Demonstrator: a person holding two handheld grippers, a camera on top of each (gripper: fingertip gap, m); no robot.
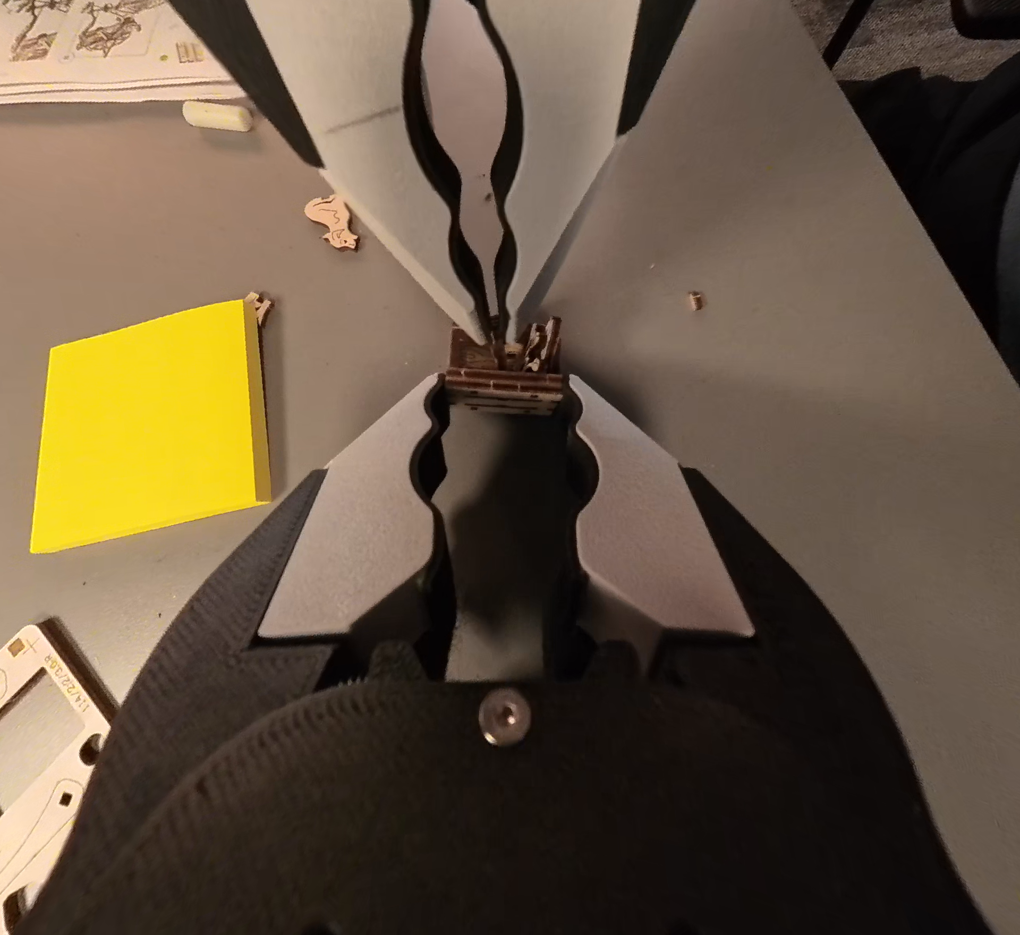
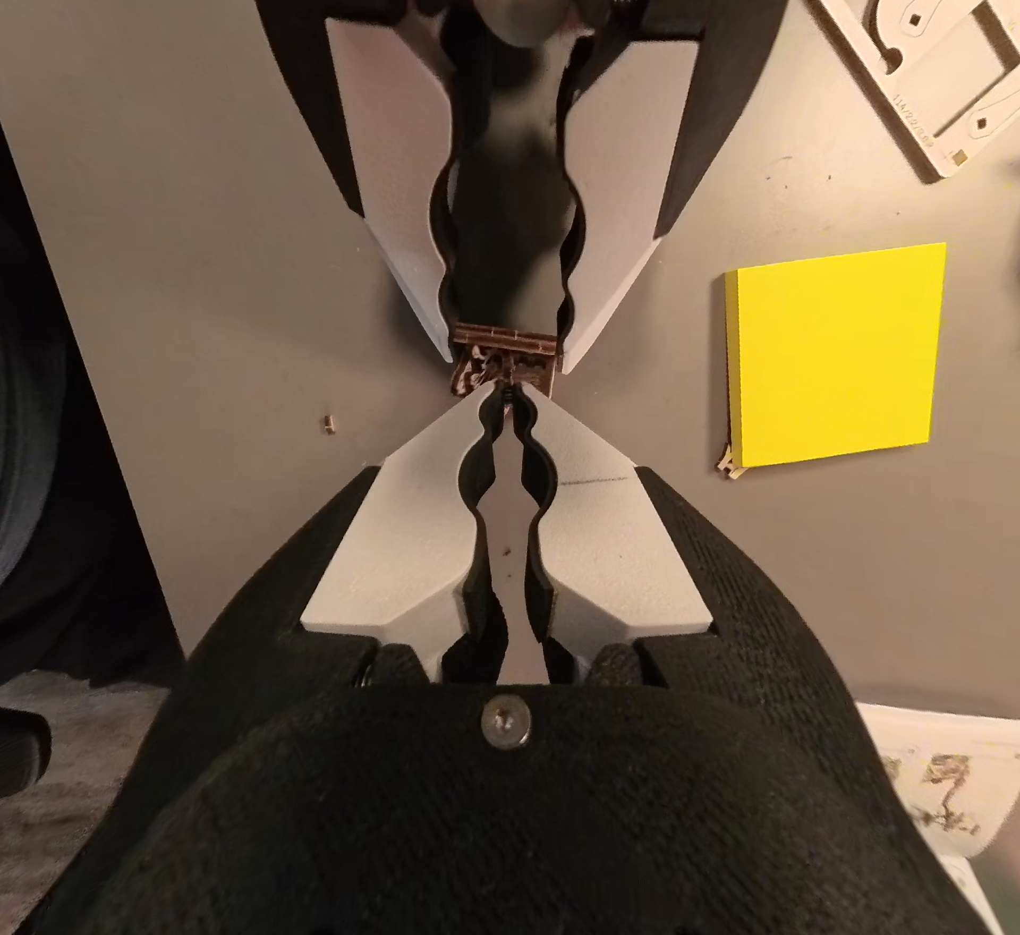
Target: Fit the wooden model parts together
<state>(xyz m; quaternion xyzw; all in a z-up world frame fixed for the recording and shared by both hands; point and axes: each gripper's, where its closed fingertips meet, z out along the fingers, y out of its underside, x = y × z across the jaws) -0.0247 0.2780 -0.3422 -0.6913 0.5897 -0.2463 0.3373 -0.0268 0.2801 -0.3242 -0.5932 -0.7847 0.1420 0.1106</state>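
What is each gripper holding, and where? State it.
Left gripper clamps the wooden model by its brick-patterned sides; right gripper pinches a small part at its top.

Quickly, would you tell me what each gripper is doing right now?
Left gripper: shut on the wooden model.
Right gripper: shut on a small part.

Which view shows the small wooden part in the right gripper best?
The right wrist view: the small part sits pinched at the right gripper tips, against the wooden assembly. In the left wrist view the part is mostly hidden by the fingertips.
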